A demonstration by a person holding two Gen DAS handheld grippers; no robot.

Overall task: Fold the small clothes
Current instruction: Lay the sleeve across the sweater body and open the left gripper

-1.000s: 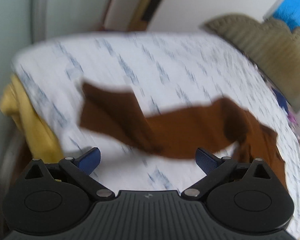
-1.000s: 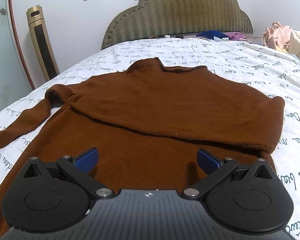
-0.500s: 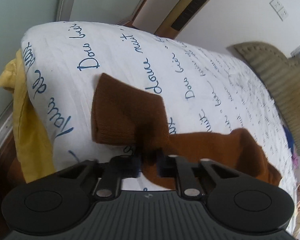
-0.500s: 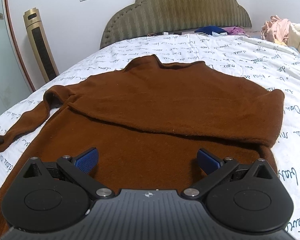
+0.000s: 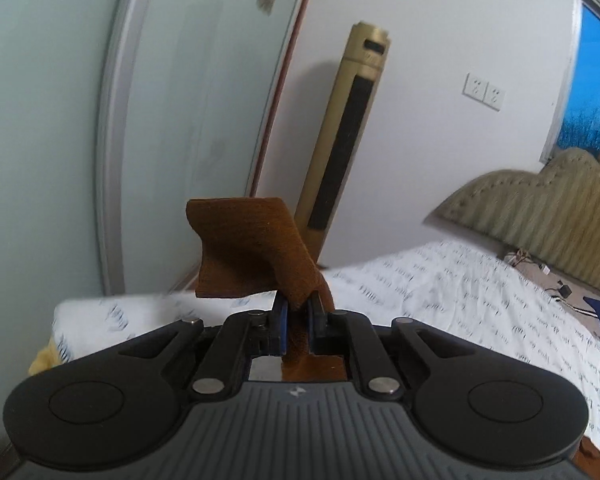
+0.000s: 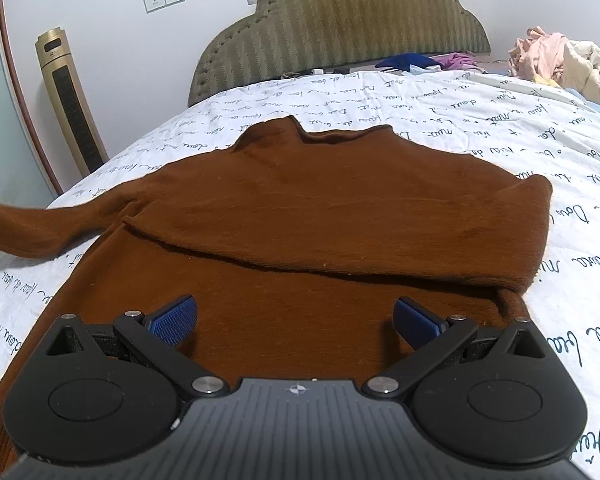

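**Left sleeve cuff pinched and raised above the bed**

My left gripper was pressed together on the cuff of the brown sweater, the blue pads clamped on the knit with the cuff end standing up and flaring to the left above the fingers. The cloth ran down between the jaws toward me. Behind it stood the gold tower fan against the white wall, and the bed sheet spread away to the right.

My right gripper hung over the sweater's near hem, its jaws spread wide with nothing between them. The sweater lay flat on the printed sheet, its long axis running from near to far, collar pointing toward the headboard. The right sleeve was folded across the body, forming a crease from left to right. The left sleeve stretched out to the left, lifted off the sheet at its outer end. A pile of clothes sat at the far right.
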